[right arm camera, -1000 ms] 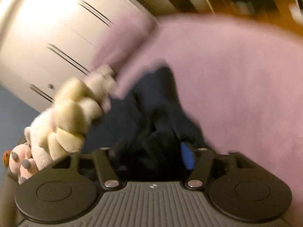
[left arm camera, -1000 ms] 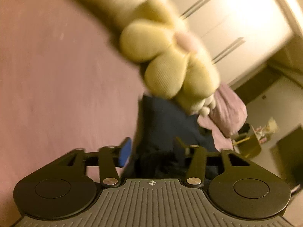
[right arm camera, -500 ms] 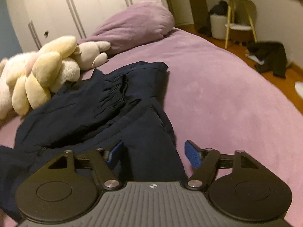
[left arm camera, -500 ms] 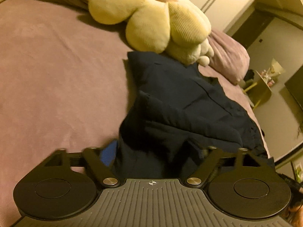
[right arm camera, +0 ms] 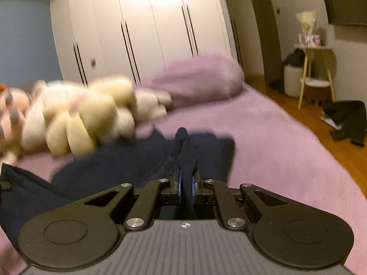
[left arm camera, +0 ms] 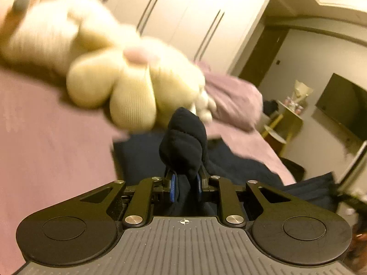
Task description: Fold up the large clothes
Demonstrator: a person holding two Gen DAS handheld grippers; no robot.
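Note:
A dark navy garment [left arm camera: 234,167] lies on the purple bed [left arm camera: 45,151]. My left gripper [left arm camera: 185,189] is shut on a thick bunch of the navy fabric that bulges up between the fingers. In the right wrist view the same garment [right arm camera: 114,167] spreads over the bed [right arm camera: 275,149]. My right gripper [right arm camera: 186,189] is shut on a thin fold of it. Both views are blurred by motion.
A large cream plush toy [left arm camera: 110,78] lies just beyond the garment, also in the right wrist view [right arm camera: 87,119]. A purple pillow [right arm camera: 197,80] sits at the bed's head before white wardrobes [right arm camera: 149,27]. A yellow side table [right arm camera: 314,73] and dark clothes [right arm camera: 348,119] are on the floor right.
Both grippers were open over the garment half a second ago; both have now shut on its fabric and lifted, with the views tilted up toward the wardrobes.

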